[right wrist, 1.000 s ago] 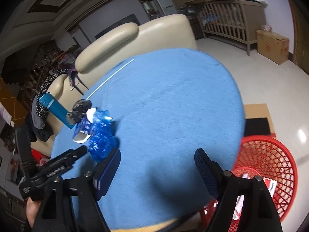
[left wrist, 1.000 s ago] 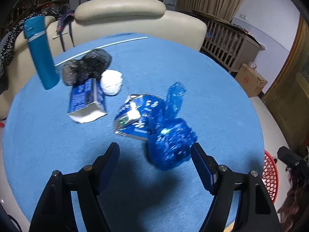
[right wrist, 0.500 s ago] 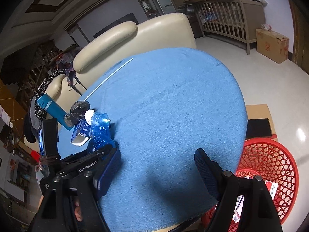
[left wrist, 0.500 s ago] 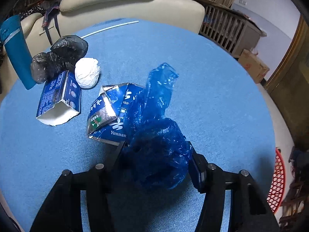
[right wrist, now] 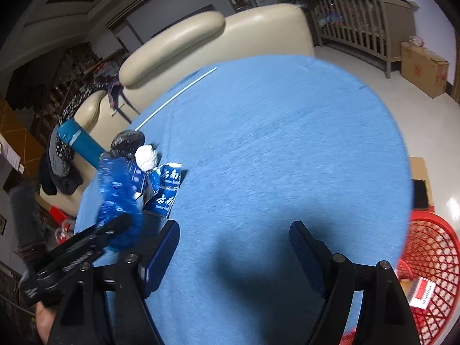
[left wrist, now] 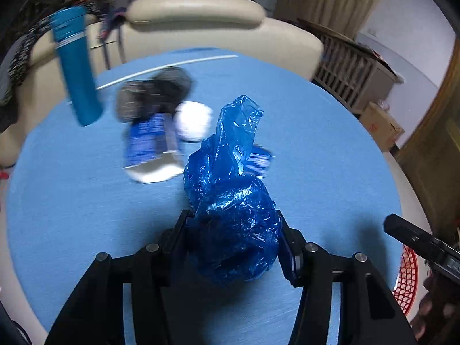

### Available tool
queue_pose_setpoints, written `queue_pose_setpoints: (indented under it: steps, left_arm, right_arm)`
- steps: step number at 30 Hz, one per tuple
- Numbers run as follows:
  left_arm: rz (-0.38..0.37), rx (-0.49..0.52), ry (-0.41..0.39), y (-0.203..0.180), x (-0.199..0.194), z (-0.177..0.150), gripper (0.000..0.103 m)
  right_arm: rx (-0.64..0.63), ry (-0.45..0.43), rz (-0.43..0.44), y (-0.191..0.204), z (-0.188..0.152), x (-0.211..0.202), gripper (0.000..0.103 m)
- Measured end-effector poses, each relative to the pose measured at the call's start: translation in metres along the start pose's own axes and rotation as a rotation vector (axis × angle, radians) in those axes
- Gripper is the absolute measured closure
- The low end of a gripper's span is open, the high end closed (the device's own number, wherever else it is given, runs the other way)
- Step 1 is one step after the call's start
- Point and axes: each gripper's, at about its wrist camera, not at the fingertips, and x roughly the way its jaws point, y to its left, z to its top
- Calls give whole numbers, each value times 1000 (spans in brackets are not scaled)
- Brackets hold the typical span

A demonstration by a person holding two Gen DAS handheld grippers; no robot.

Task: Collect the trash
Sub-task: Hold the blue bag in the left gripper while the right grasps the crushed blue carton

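A: State of the left gripper (left wrist: 234, 238)?

B: Its jaws are closing on the crumpled blue plastic bag (left wrist: 233, 201); the bag is pinched between both pads, its loose neck standing up ahead of the fingertips.

A: And the right gripper (right wrist: 234, 247)?

B: Its jaws are held wide, with nothing between them; only the round blue cloth-covered table (right wrist: 287, 149) is seen past them.

A: Where is the remaining trash located?

B: Ahead of the left gripper a flattened blue-and-white carton (left wrist: 151, 146), a white paper ball (left wrist: 194, 122) and a dark plastic bag (left wrist: 155, 95) are grouped; they are blurred, so contact between them cannot be confirmed. A second blue carton (right wrist: 165, 189) lies just behind the held bag.

A: The receptacle?

B: A red mesh plastic basket (right wrist: 428, 258) is seen beside the right gripper's outer finger, below the table edge.
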Motion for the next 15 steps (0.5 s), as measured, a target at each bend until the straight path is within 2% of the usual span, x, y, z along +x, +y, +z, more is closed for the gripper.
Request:
queue_pose_setpoints:
  steps: [7, 12, 15]
  left_arm:
    - [83, -88, 1, 49, -3, -10, 47]
    - [96, -115, 4, 67, -5, -16, 47]
    - [94, -117, 0, 70, -7, -14, 47]
  right_arm:
    - [-81, 86, 52, 49, 10, 59, 22]
    - [-91, 111, 99, 87, 24, 96, 22]
    - [-97, 126, 85, 105, 30, 118, 22]
